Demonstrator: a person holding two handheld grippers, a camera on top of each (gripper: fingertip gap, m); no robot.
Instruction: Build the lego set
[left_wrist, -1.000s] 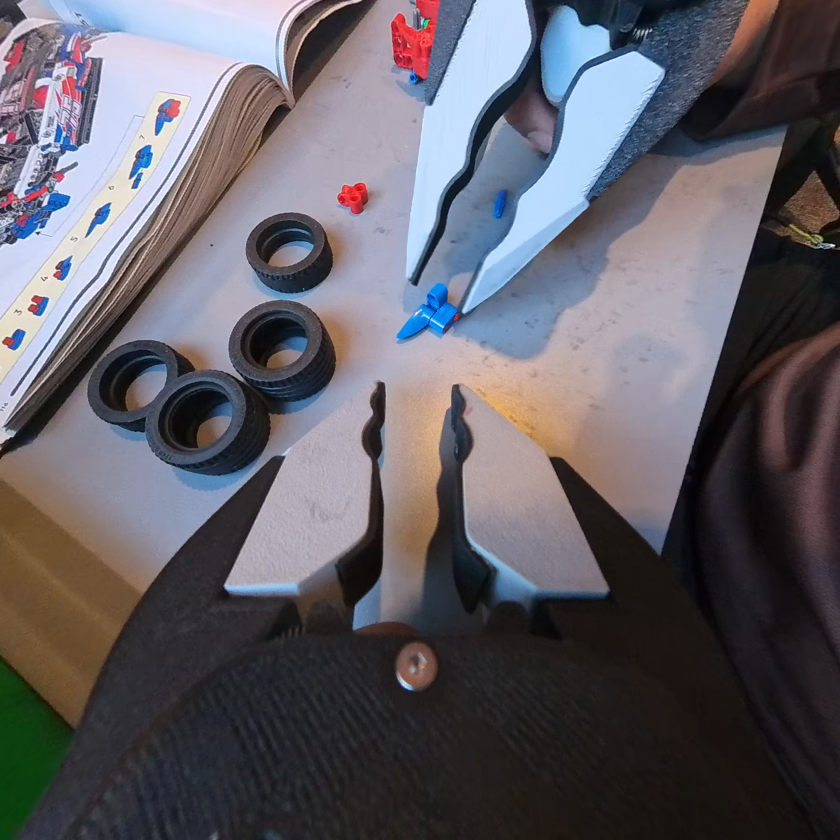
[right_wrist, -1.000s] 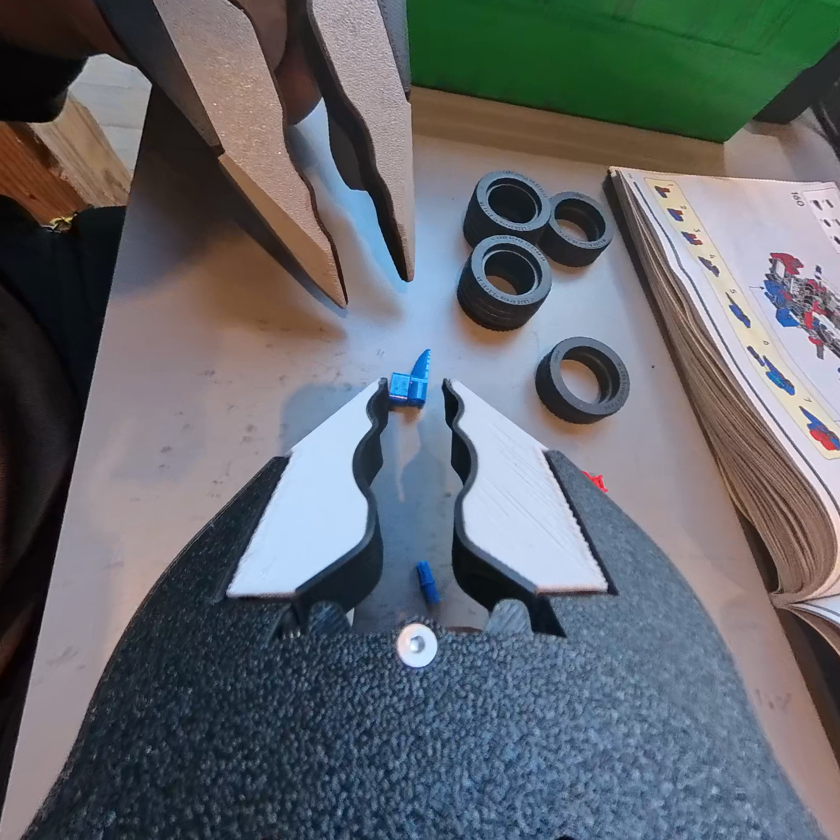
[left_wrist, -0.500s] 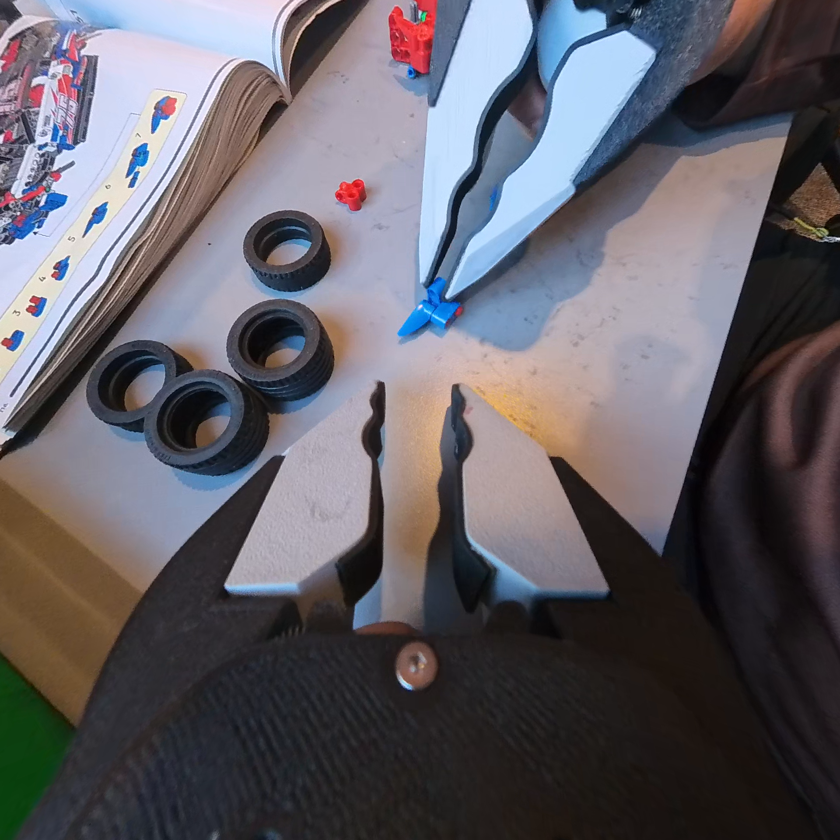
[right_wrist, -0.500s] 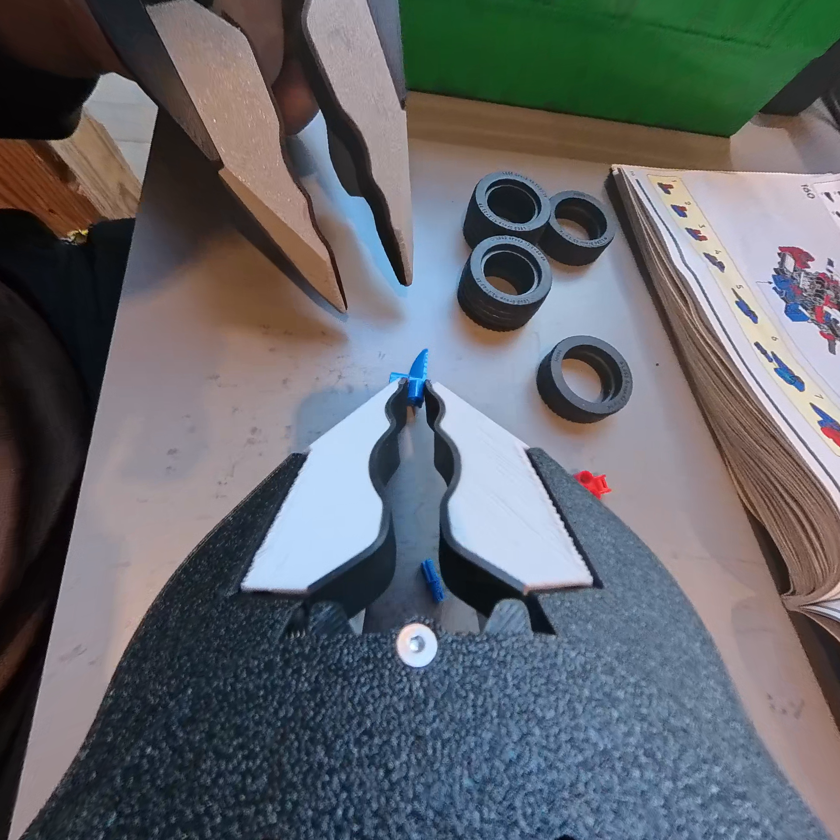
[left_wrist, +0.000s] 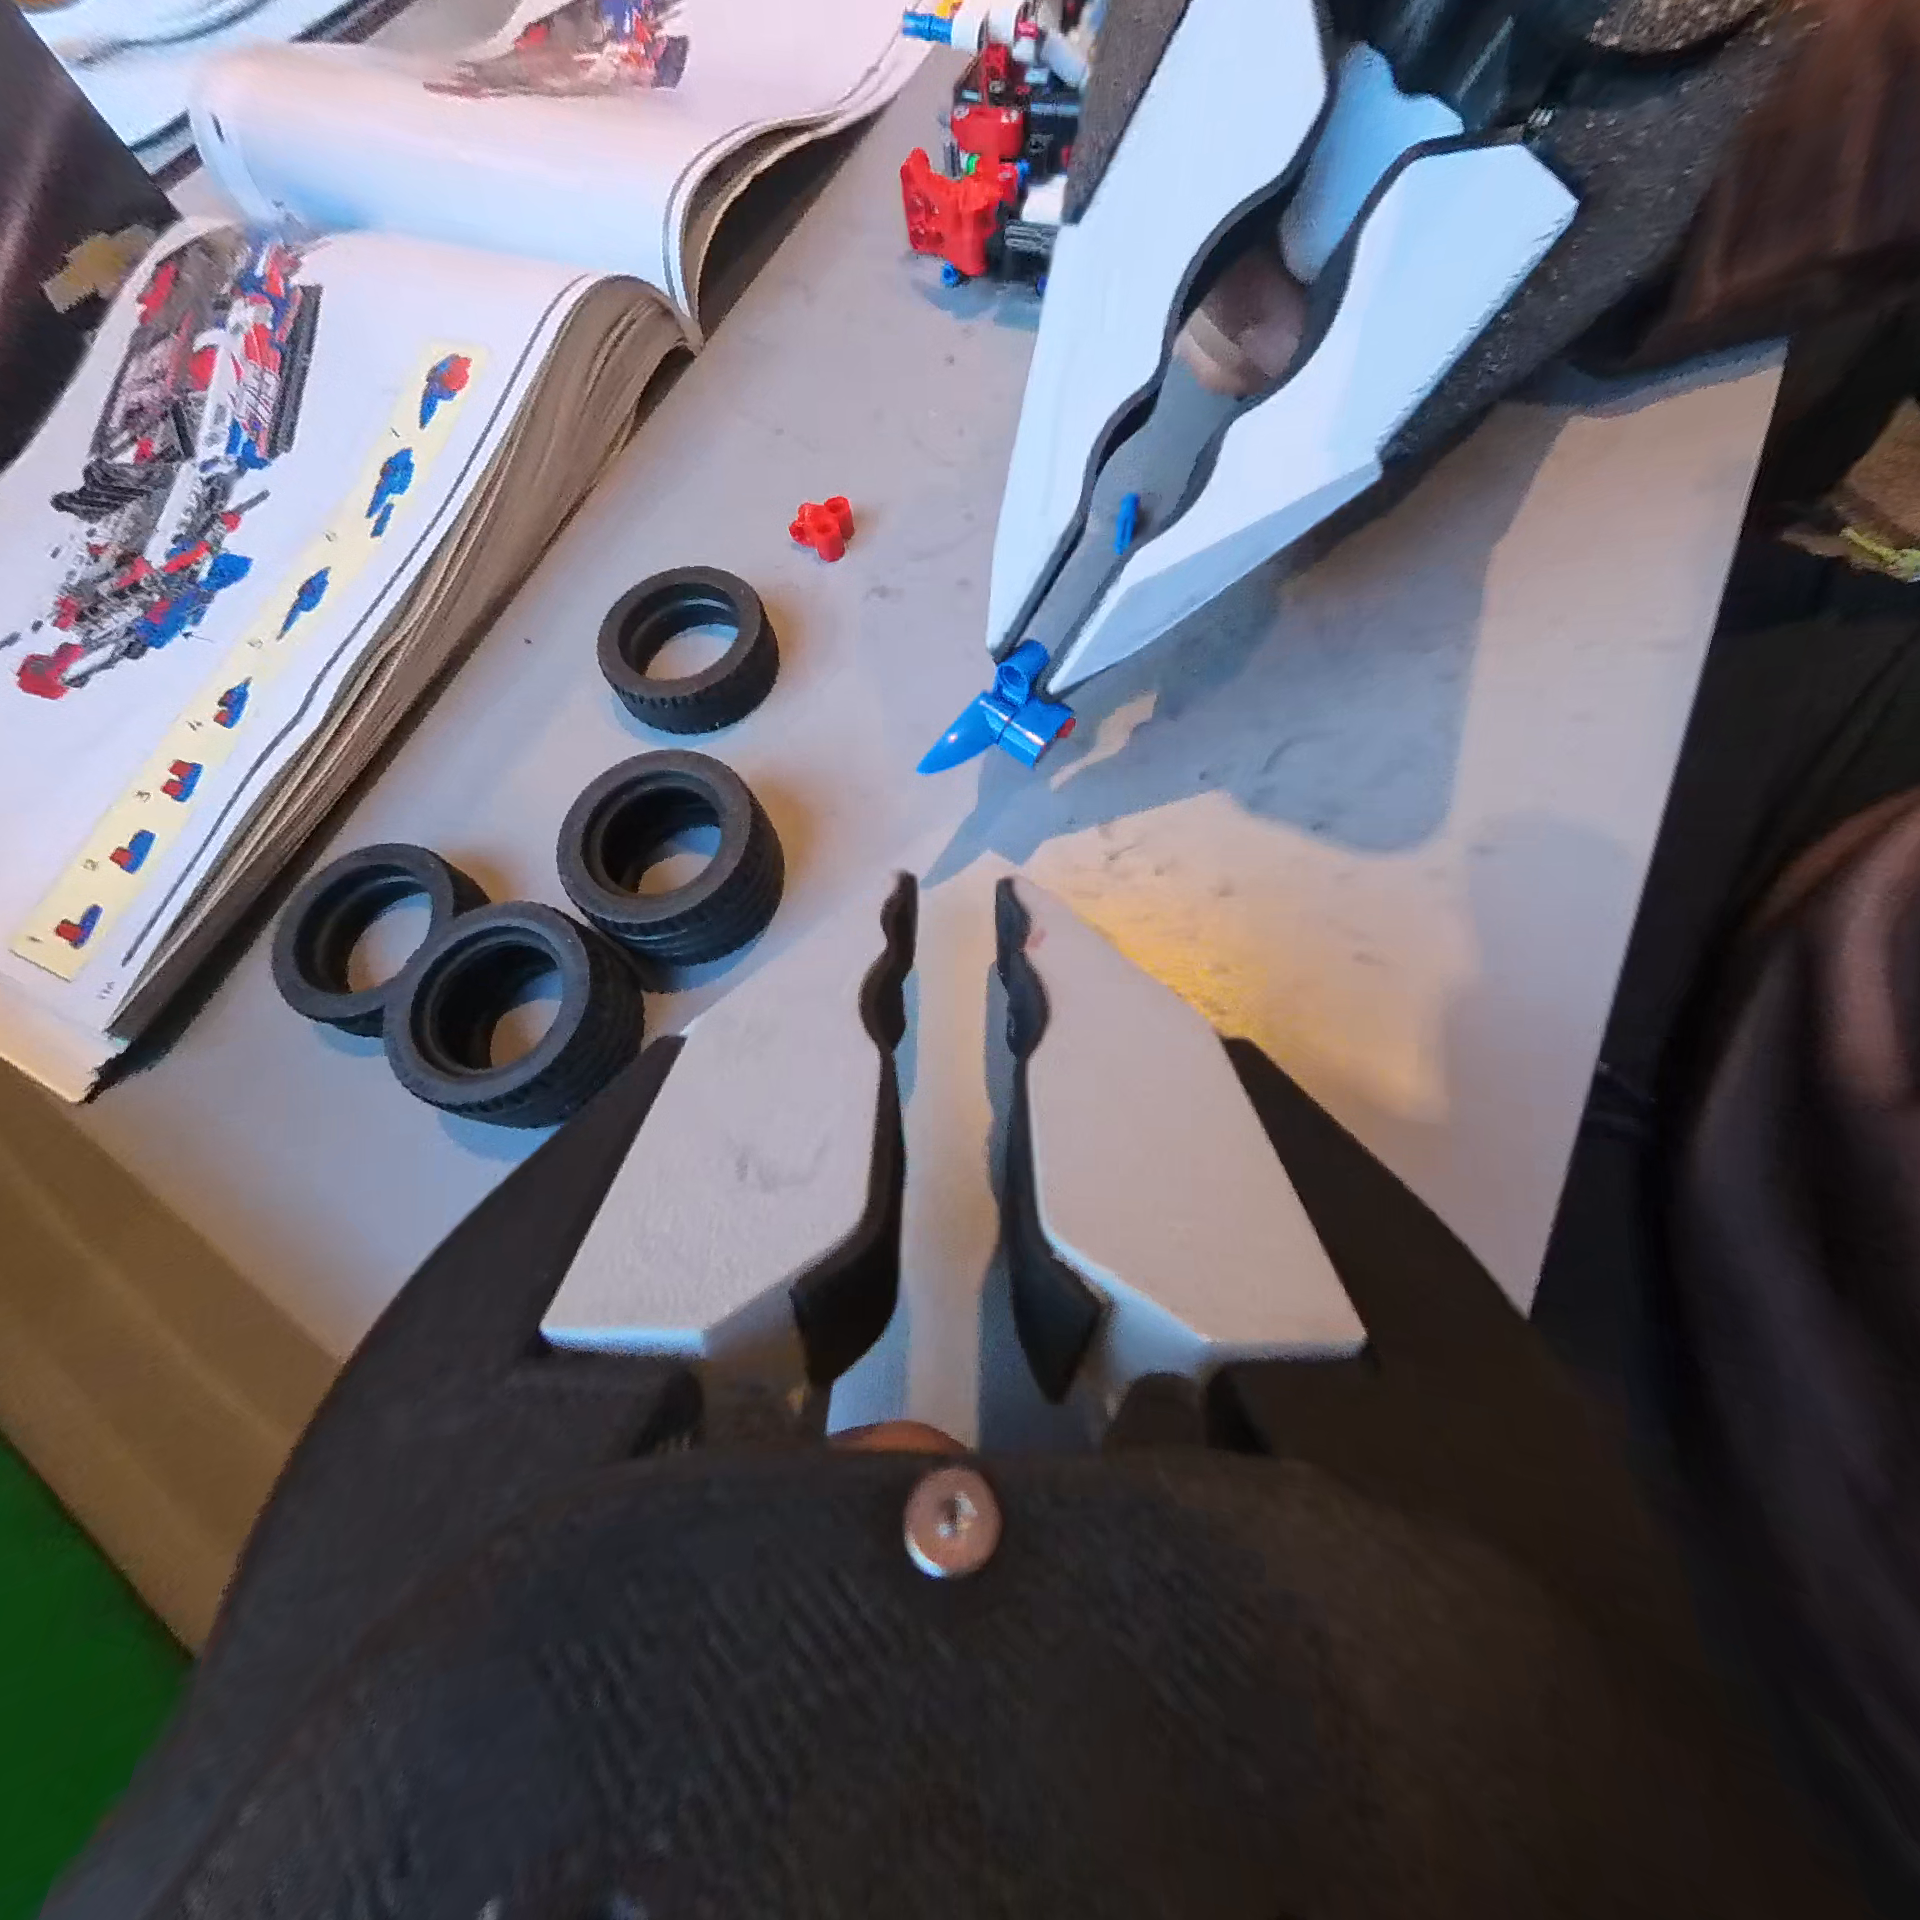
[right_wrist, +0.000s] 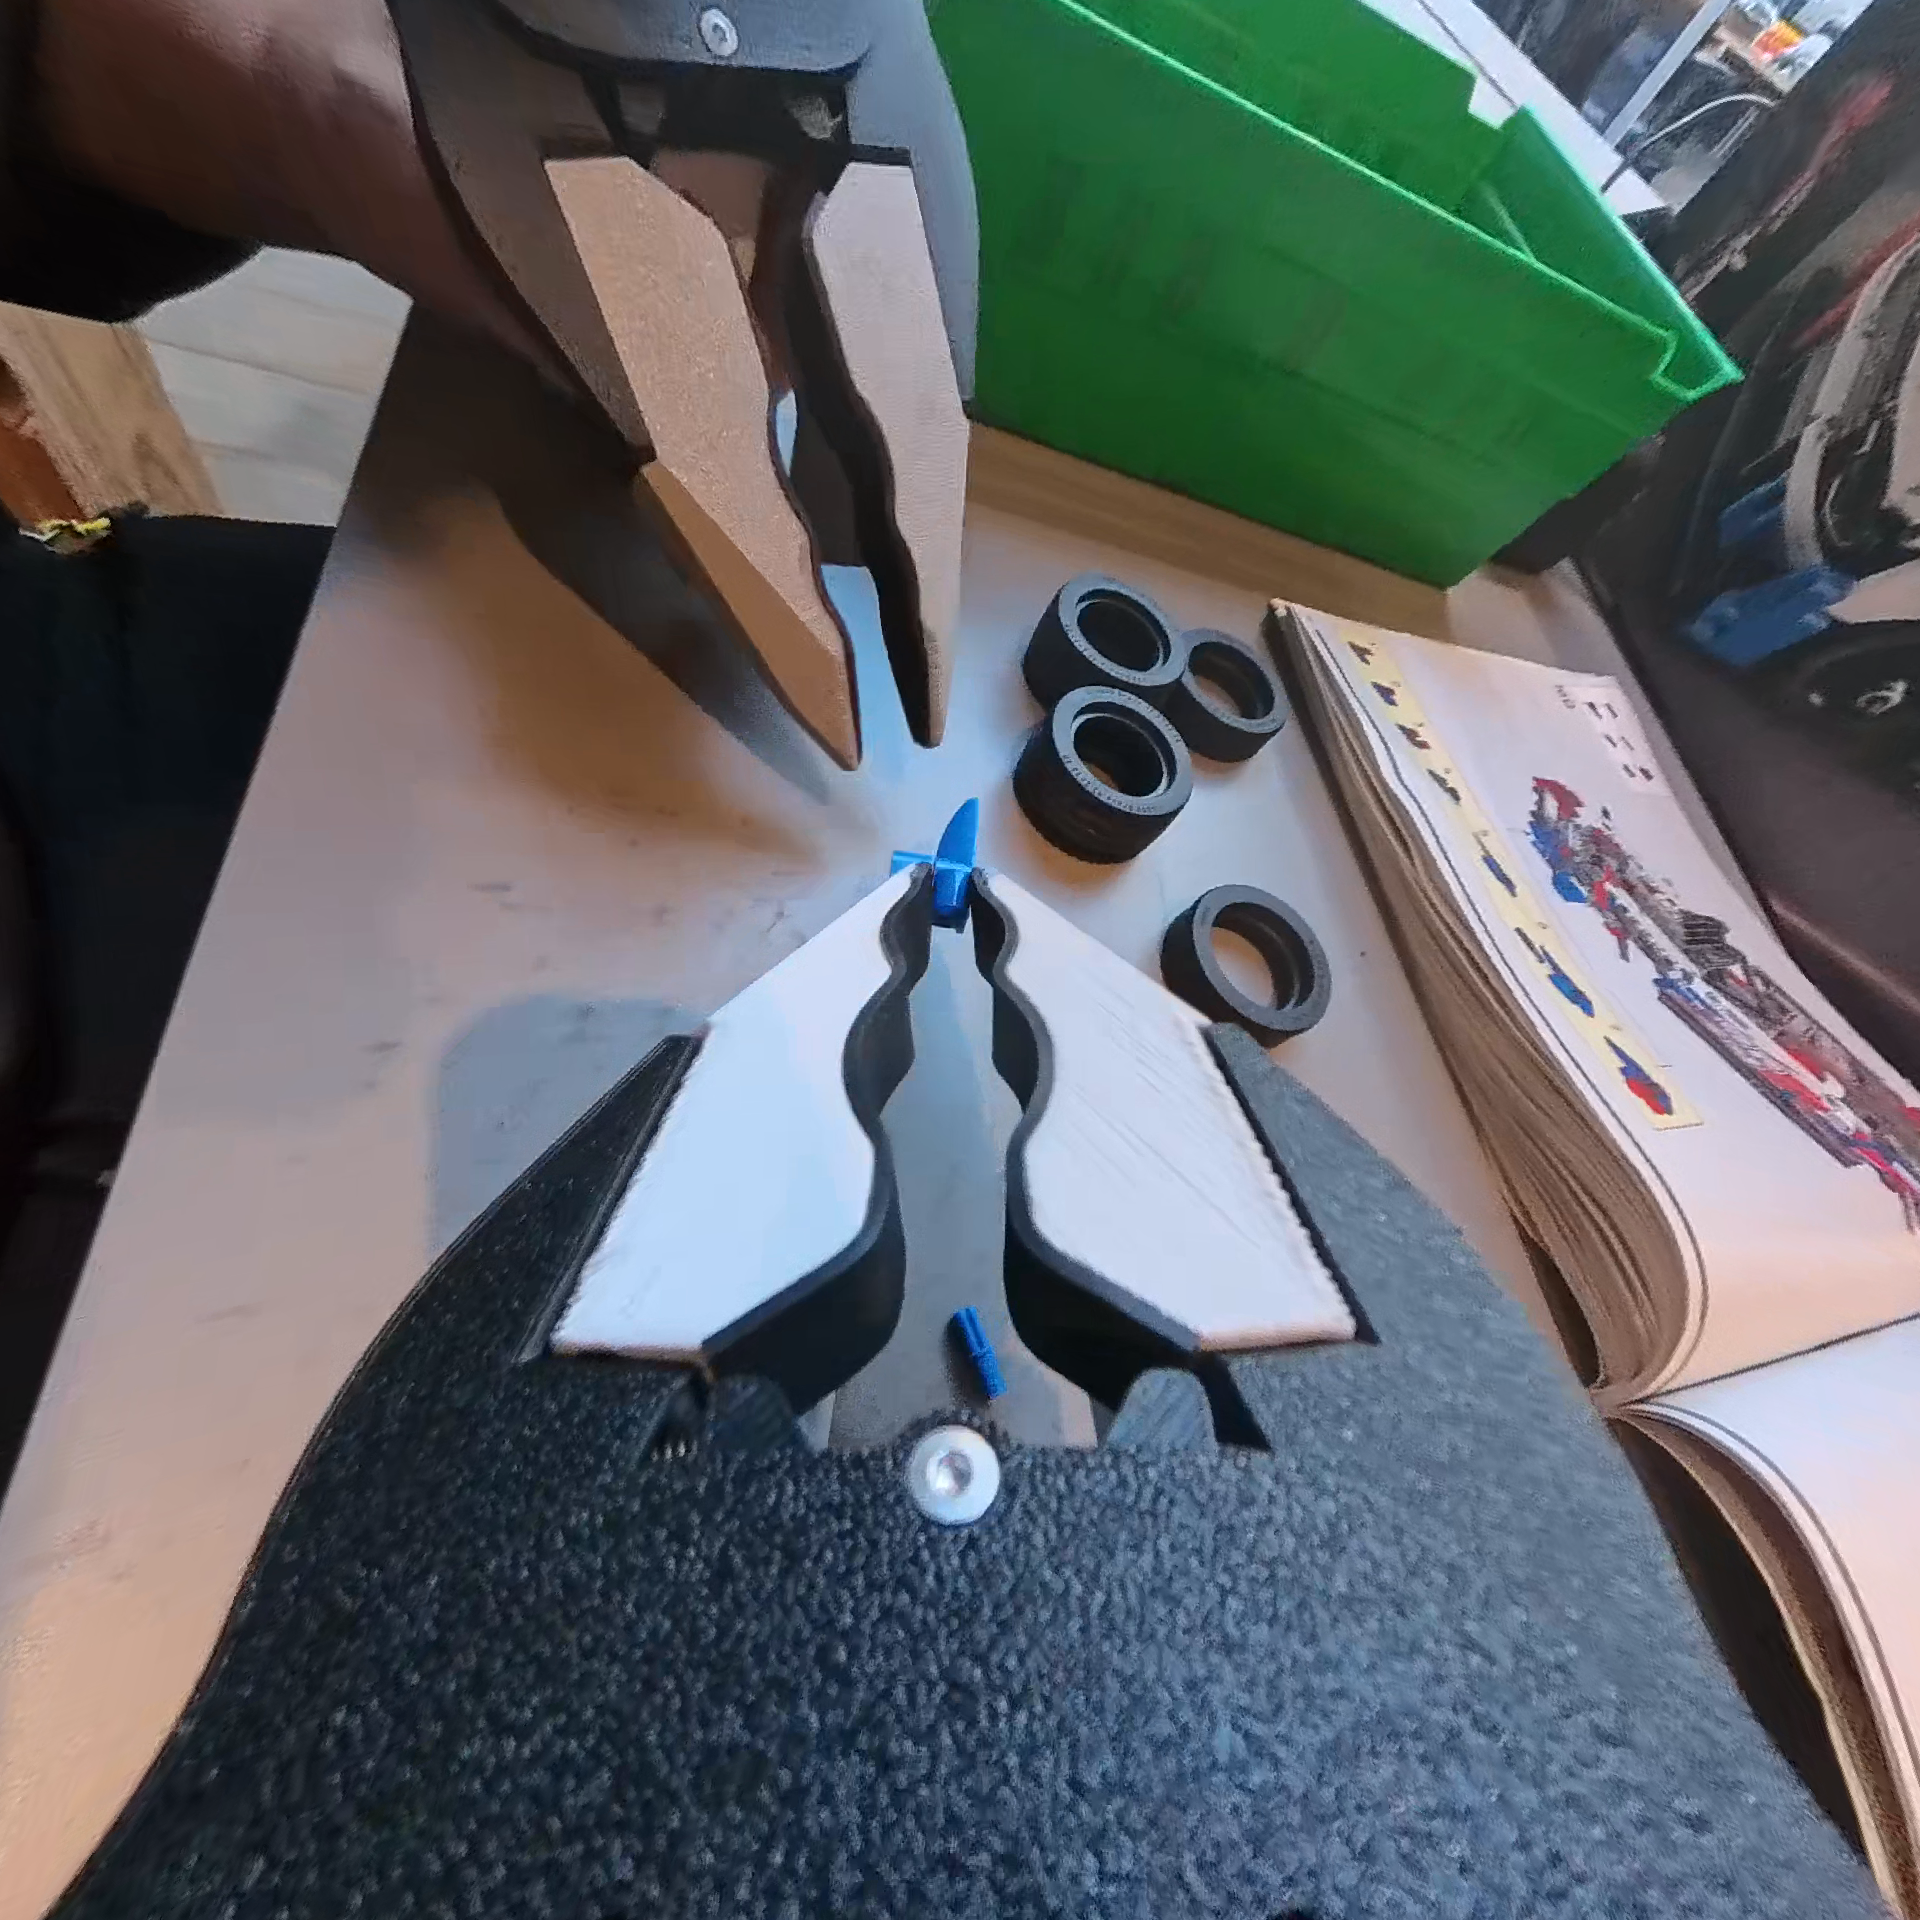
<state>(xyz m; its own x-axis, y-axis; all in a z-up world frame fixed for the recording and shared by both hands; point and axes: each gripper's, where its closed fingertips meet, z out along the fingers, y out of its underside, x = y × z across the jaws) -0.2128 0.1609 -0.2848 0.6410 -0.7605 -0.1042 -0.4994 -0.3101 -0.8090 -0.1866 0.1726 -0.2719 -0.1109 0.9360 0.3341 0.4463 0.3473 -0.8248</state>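
Green showed at the lower left corner of the left wrist view, below the edge of the pale grey worktop (left_wrist: 1351, 987). Along that left side an instruction booklet (left_wrist: 343, 582) lay open, its pages printed with coloured diagrams. Just right of it sat four black rubber tyres (left_wrist: 670, 871): two touching at the near end, one just beyond them, one farther along on its own. A small red piece (left_wrist: 822, 525) lay past the tyres, and at the far edge stood a partly built red model (left_wrist: 977, 203). In the middle foreground the left gripper (left_wrist: 951, 902) hovered above the worktop, its jaws released with a narrow gap and nothing between them. Right of centre the right gripper (left_wrist: 1023, 665) reached down with its jaws clenched on a small blue assembly (left_wrist: 997, 717), whose pointed tip stuck out toward the tyres; whether the assembly touched the worktop or was raised off it could not be told. A tiny blue pin (left_wrist: 1125, 520) lay on the worktop under that gripper, seen between its fingers. In the right wrist view a green bin (right_wrist: 1299, 312) stood at the far edge.
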